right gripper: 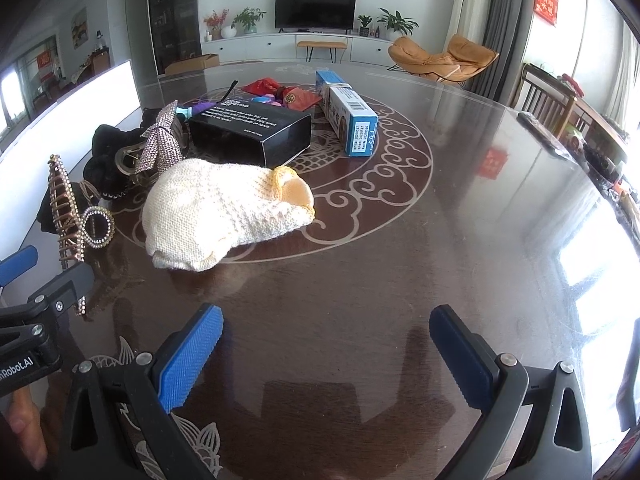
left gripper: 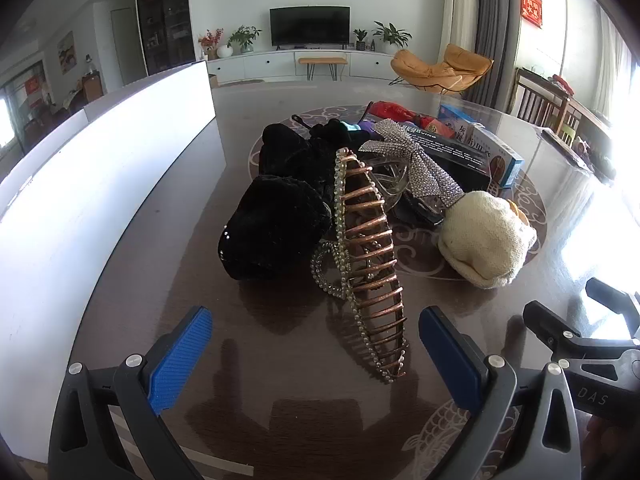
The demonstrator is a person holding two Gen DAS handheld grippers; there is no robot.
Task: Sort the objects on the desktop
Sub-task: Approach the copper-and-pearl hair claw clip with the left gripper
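Both grippers, left gripper and right gripper, spread, empty; copper toothed rhinestone hair clip leans upright beside black velvet scrunchie, a nudge likely topples it.

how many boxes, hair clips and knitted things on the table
boxes: 2, the black box and the blue box
hair clips clearly seen: 2, the copper clip and the sparkly bow clip
knitted things: 1, the cream knit
total: 5
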